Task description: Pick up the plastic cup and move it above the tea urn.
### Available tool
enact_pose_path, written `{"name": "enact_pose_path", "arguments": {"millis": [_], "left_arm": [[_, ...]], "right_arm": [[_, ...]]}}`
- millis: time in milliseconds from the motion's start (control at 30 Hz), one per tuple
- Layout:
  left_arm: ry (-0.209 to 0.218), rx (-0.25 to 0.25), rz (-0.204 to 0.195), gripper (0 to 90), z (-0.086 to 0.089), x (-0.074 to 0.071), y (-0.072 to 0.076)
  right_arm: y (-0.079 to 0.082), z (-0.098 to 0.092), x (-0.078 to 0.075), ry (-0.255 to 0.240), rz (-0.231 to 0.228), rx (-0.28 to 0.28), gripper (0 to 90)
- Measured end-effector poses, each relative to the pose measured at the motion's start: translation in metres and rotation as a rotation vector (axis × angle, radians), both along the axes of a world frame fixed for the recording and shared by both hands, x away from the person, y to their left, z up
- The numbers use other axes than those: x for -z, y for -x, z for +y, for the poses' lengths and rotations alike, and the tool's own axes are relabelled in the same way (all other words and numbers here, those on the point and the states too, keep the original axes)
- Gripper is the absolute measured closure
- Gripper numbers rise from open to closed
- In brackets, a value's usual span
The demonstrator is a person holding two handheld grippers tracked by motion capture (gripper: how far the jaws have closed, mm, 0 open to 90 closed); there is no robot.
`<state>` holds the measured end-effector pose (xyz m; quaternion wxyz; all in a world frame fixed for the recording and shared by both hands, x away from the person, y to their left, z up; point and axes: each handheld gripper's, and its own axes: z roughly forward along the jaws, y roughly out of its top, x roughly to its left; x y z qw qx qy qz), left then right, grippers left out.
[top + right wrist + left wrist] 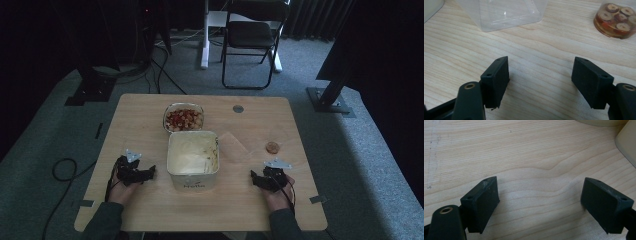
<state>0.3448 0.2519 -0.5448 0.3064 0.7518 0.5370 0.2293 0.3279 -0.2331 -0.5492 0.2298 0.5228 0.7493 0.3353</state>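
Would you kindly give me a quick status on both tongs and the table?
Left tongs open, empty, on table. Right tongs open, empty. Cream tub between them, untouched; mixed-food bowl behind it. Clear lid and small round pot ahead of right.

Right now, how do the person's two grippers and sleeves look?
Both the left gripper and the right gripper are black, with blocky rectangular jaws, a brass-ringed hole and a grey three-cornered plate on top. A black cable trails from each. The sleeves are dark.

Left gripper (136, 172) rested low at the person's left, jaws spread wide with nothing between them. Right gripper (269, 179) sat likewise at the right, jaws apart and empty. Both forearms entered from the near edge.
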Motion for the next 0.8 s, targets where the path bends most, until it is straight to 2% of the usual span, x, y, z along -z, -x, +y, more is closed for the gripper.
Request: {"name": "enact_pose_path", "arguments": {"millis": [133,333,533,600,800], "left_arm": [[0.000,0.000,0.000,15.1,0.000,0.000,0.000],[0.001,-0.002,0.000,15.2,0.000,0.000,0.000],[0.001,-0.002,0.000,15.2,0.000,0.000,0.000],[0.001,-0.001,0.000,15.2,0.000,0.000,0.000],[0.001,-0.002,0.000,15.2,0.000,0.000,0.000]], "right_arm": [[0.000,0.000,0.000,0.000,0.001,0.000,29.8],[0.000,0.002,-0.002,0.007,0.020,-0.028,28.9],[0.000,0.005,-0.006,0.022,0.046,-0.040,36.0],[0.002,0.007,-0.009,0.024,0.042,-0.052,37.6],[0.009,0.018,-0.026,0.018,-0.017,-0.099,40.6]]}}
